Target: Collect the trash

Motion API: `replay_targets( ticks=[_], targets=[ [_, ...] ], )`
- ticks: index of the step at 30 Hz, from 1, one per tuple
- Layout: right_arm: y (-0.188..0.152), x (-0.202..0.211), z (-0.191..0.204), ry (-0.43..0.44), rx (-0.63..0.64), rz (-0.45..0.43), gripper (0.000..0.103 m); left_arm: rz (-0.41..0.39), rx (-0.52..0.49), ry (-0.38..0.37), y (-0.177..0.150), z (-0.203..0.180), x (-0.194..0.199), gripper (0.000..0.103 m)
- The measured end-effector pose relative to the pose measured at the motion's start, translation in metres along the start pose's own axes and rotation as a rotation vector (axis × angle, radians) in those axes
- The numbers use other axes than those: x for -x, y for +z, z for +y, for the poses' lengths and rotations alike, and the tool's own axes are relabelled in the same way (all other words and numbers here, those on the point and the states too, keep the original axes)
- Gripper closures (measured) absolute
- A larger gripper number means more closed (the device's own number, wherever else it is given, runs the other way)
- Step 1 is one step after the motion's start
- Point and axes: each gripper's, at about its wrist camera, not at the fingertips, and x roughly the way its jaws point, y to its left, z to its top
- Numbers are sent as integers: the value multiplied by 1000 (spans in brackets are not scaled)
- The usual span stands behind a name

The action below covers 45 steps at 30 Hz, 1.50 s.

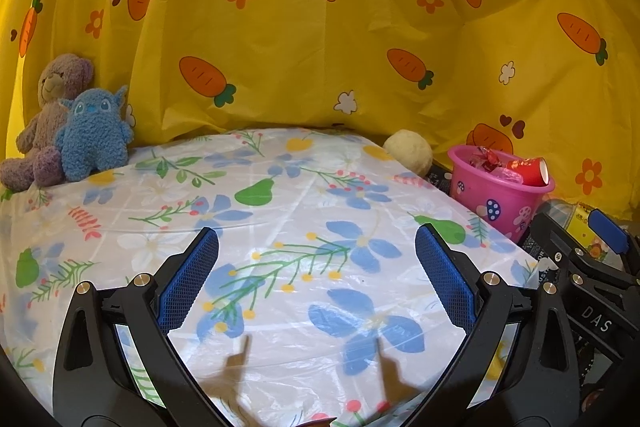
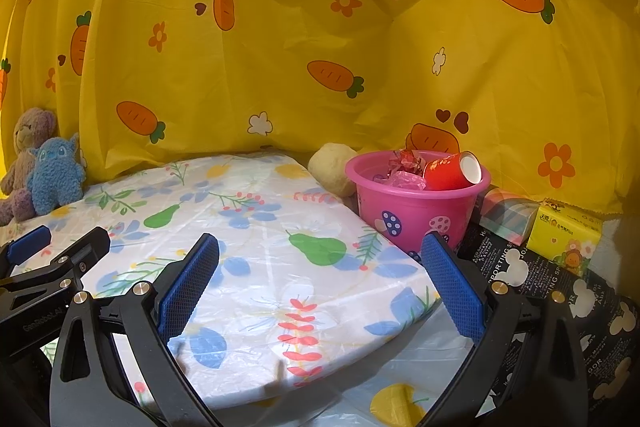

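At left of the right wrist view, two plush toys [image 2: 40,167] are sitting against the yellow curtain [image 2: 280,27]. Across the lower frame, both the left gripper [image 1: 316,267] and right gripper [image 2: 320,273] are hanging wide open, gripping nothing. At right, the pink bin [image 2: 416,203] is holding a red cup [image 2: 452,169] and wrappers [image 2: 404,167].

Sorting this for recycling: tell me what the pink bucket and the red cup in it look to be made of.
Pink bucket: apparently moulded plastic, smooth and slightly glossy, with a rolled rim and printed mushrooms. Red cup: likely paper, going by its matte white inside and thin rolled lip; a coated finish cannot be ruled out.
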Motion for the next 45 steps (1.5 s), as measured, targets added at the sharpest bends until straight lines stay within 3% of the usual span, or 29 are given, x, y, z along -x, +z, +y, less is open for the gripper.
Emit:
replay_targets(
  ticks=[45],
  targets=[
    [0,-5,-3,0,-6,3,5,5,-10,-19,4,-8,-7,6]
  ],
)
